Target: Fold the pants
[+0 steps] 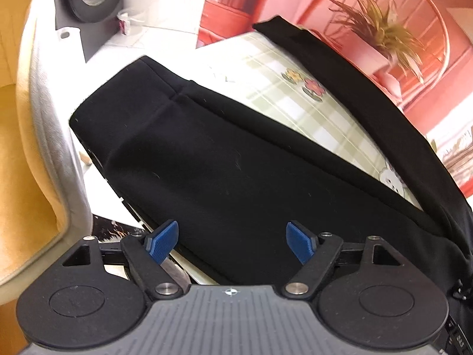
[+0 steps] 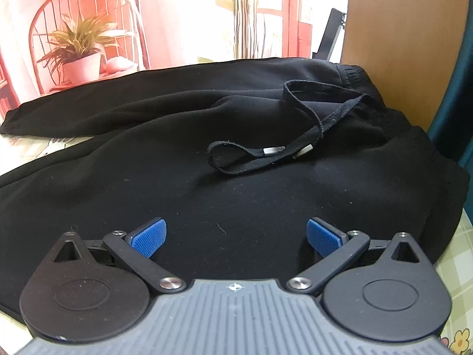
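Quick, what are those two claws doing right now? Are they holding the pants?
Left claw: open, holding nothing, over a leg of the black pants.
Right claw: open, holding nothing, above the pants near the drawstring.

Pants: black; drawstring black with 2 silver tips. Tablecloth: pale green-and-white plaid, flower prints in yellow and red. Gripper pads: blue, textured. Backdrop: pink-red.
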`<state>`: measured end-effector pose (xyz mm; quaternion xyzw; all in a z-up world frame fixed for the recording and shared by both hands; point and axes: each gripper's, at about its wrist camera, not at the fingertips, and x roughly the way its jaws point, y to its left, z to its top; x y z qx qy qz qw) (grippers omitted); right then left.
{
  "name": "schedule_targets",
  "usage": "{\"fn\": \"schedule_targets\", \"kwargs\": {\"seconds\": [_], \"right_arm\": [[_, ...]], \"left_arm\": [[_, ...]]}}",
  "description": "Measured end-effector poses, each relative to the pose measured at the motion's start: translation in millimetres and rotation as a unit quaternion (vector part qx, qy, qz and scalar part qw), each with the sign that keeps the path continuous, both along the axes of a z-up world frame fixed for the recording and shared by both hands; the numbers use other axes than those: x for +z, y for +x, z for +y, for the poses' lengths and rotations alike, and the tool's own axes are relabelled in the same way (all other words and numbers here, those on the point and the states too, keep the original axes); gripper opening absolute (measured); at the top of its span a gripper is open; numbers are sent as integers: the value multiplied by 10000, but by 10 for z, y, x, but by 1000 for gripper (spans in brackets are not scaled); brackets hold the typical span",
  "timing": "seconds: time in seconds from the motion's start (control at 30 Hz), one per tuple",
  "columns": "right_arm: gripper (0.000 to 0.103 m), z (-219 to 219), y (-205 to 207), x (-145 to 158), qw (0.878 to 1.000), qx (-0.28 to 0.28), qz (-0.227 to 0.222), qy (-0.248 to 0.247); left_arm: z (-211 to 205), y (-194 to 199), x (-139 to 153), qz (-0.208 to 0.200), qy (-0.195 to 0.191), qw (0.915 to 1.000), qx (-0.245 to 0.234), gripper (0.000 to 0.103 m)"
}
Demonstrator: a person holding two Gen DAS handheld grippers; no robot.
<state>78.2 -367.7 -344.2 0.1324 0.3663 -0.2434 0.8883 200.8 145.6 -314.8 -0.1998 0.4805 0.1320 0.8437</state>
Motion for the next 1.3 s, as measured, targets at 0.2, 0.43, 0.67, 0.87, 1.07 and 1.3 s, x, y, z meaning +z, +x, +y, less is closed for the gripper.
{"fn": "schedule_targets", "kwargs": {"seconds": [0.2, 0.43, 0.67, 0.87, 1.07, 1.3], "right_arm": [[103, 10, -37, 48, 9999, -51, 21, -108], [103, -130, -9, 349, 9993, -107, -248, -272], [103, -415, 2, 535, 9981, -279, -379, -405], [103, -713, -62, 511, 9965, -597, -196, -557], [101, -1067, -201, 524, 9924, -1097, 1, -549], [101, -1255, 125, 691, 9924, -1106, -161, -512]], "left_arm": [[-112, 144, 179, -308, 92, 9989, -352, 78], [-441, 546, 559, -815, 259, 9924, -883, 78], [-834, 974, 729, -1092, 424, 9833, -1391, 78], [-1381, 1339, 489, -951, 282, 9729, -2087, 78], [-1970, 1783, 248, -830, 43, 9581, -2740, 78], [-2189, 2264, 223, -913, 92, 9514, -2941, 78]]}}
